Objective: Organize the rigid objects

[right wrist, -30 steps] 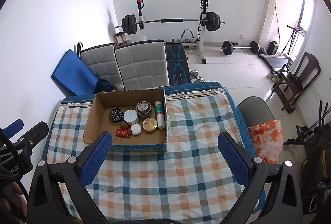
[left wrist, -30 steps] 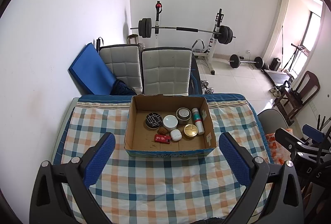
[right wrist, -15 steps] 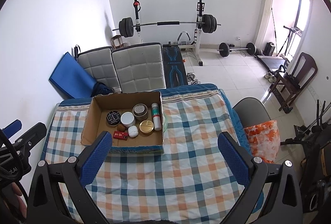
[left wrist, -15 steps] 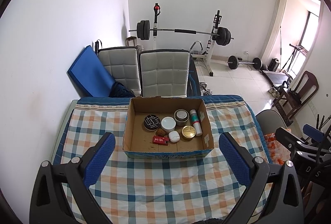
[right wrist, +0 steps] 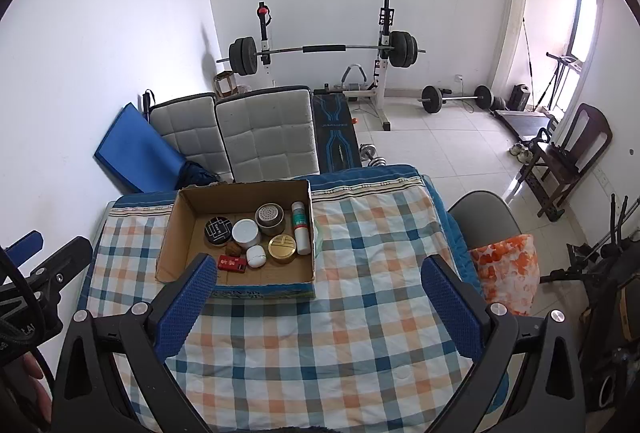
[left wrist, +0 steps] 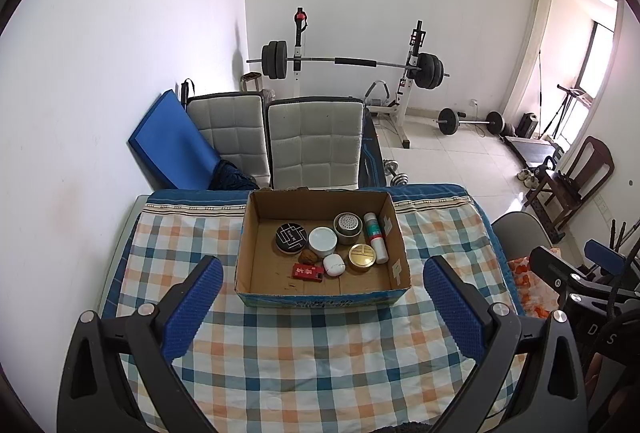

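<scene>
Both views pulled back, cardboard box (left wrist: 322, 289) smaller, left gripper (left wrist: 322, 307) spread, empty

Open-topped cardboard box (left wrist: 322, 297), unobstructed above

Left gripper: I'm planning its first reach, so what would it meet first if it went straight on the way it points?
Probably the near wall of the cardboard box, centred between the open left gripper fingers; depth is unclear.
</scene>
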`<state>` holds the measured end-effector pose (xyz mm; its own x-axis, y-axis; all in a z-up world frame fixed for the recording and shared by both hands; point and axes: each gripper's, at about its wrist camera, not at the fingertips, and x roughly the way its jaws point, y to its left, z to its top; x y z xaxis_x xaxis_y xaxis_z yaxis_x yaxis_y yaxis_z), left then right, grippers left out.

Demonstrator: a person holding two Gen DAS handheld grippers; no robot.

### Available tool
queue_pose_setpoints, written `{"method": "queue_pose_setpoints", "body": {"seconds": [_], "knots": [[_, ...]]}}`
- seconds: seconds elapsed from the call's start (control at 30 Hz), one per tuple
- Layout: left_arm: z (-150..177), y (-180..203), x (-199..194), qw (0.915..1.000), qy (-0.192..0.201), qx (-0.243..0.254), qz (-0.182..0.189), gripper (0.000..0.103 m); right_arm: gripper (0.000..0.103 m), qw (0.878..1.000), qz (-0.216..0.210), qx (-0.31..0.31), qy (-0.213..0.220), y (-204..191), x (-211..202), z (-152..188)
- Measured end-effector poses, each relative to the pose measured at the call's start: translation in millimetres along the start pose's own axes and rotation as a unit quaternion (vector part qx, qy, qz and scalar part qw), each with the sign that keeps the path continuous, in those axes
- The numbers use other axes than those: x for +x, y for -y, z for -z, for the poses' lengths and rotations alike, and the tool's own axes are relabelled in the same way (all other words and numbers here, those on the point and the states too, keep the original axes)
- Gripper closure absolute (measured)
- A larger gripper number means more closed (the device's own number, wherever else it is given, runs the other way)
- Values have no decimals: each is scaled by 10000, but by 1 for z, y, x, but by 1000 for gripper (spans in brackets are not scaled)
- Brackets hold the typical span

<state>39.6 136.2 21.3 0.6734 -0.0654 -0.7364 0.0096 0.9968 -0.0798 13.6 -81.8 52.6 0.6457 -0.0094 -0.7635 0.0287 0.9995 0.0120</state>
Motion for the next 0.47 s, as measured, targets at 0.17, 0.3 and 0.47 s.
{"method": "queue_pose_setpoints", "body": {"seconds": [0.17, 0.3, 0.47], "knots": [[-3, 2, 0, 10000, 26, 27, 6, 0, 0, 10000, -1, -2, 8, 0, -2, -2], [-4, 1, -1, 10000, 86, 40, 27, 0, 0, 10000, 9, -13, 11, 0, -2, -3], [-5, 0, -1, 9999, 95, 46, 35, 0, 0, 10000, 43, 21, 37, -1, -1, -2]]}}
